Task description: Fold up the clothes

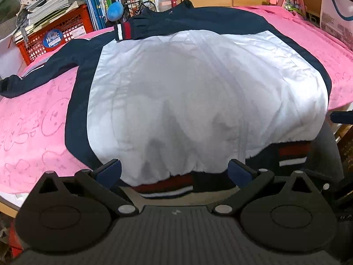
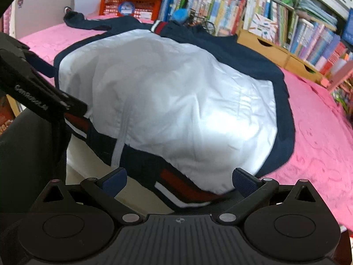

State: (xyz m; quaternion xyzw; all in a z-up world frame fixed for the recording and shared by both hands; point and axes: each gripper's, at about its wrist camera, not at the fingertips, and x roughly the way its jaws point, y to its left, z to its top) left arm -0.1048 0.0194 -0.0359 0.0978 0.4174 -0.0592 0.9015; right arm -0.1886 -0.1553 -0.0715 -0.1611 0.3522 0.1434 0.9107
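Left gripper [image 1: 174, 171]: jaws apart, nothing between them, poised at the near hem of the jacket [image 1: 187, 92]. Right gripper [image 2: 179, 180]: jaws likewise apart and empty, at the same hem further along, over the striped waistband [image 2: 187, 187].

The jacket lies spread, apparently back up, on a pink cover [image 1: 33, 121] over the worktop, hem toward the person and overhanging the near edge, collar toward the bookshelves [image 2: 264, 22]. One sleeve [image 1: 39, 75] extends flat to the left; the other is folded in across the upper back, its striped cuff [image 1: 123, 32] resting near the collar.

Handling judgement: the white panel looks thin, smooth and slightly glossy, probably light, limp and apt to slide on itself; it will not hold a crease unaided. The ribbed waistband appears thicker and less slippery, so it is the sounder place to grip, one gripper toward each end. A pinch on the white panel alone risks catching only the top layer.
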